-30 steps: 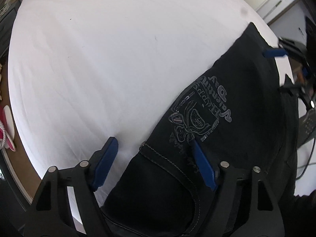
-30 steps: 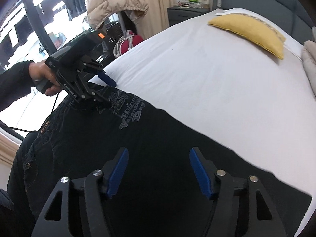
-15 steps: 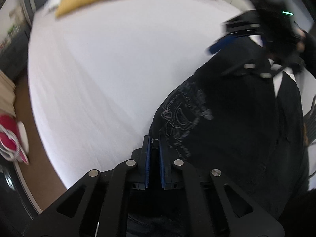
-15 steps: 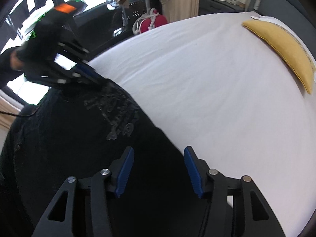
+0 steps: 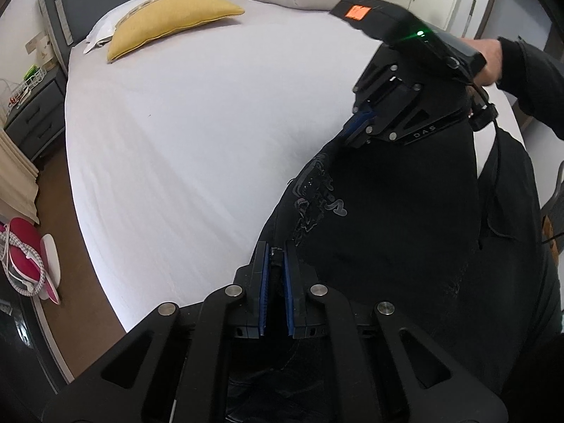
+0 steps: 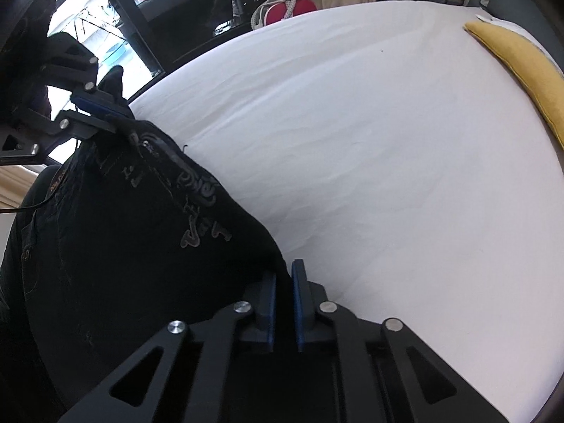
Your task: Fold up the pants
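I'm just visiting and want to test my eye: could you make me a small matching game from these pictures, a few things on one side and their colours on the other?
Things:
1. pillow
2. pants
3. bed sheet
4. pads on the left gripper fingers

Colours:
A. white
B. blue
C. yellow
D. black

Pairs: 1-C, 2-D, 3-A, 4-B
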`<state>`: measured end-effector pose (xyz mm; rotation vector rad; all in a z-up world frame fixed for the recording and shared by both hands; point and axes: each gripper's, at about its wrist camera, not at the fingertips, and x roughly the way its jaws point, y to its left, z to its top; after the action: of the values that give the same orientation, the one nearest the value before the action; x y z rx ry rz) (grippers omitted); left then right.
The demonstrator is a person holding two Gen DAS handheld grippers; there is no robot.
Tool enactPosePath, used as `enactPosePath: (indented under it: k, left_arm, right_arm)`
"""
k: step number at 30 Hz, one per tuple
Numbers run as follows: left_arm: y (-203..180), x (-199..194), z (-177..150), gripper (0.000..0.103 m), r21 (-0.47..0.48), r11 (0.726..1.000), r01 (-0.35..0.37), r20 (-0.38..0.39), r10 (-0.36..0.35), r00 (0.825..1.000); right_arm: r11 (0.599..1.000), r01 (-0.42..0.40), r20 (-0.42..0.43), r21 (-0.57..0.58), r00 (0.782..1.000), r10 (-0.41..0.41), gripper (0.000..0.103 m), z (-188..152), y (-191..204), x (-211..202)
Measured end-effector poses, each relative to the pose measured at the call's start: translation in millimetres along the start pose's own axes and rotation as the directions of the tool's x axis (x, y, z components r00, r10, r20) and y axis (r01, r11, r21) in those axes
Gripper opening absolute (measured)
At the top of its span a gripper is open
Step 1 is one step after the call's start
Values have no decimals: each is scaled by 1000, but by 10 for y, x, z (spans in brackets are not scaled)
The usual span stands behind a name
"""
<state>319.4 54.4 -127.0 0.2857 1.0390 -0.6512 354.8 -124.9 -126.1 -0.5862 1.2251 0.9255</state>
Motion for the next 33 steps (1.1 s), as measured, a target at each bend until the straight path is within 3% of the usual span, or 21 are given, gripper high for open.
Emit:
enactPosePath:
  k: [14,18,24,29,33]
  left_arm:
    - [-168,-519,-217,6,-28,1000,-9,25,10,1000]
    - [-330,-695,-406,6,-15,1000,-28,19,28,999]
    - [-841,-864,-747,6,94,994,-47,6,47,999]
    - [-1313,-946,-1011,6,224,973,-60,-6,63,998]
    - [-1596,-931,-1223,6,273,961,-32,-41,45,998]
  right_arm:
    - [991,41,200,127,977,-67,5,-93,494,-269]
    - [995,68,212,66,974,-81,5,-326,777,-382]
    - [987,143,170,-72,977,-129,5,-732,1230,-543]
    - [948,206,105,-244,977,-185,5,-1073,1706,-596]
    - [909,240,86,-341,971,-224,5,-1343,2030,-601]
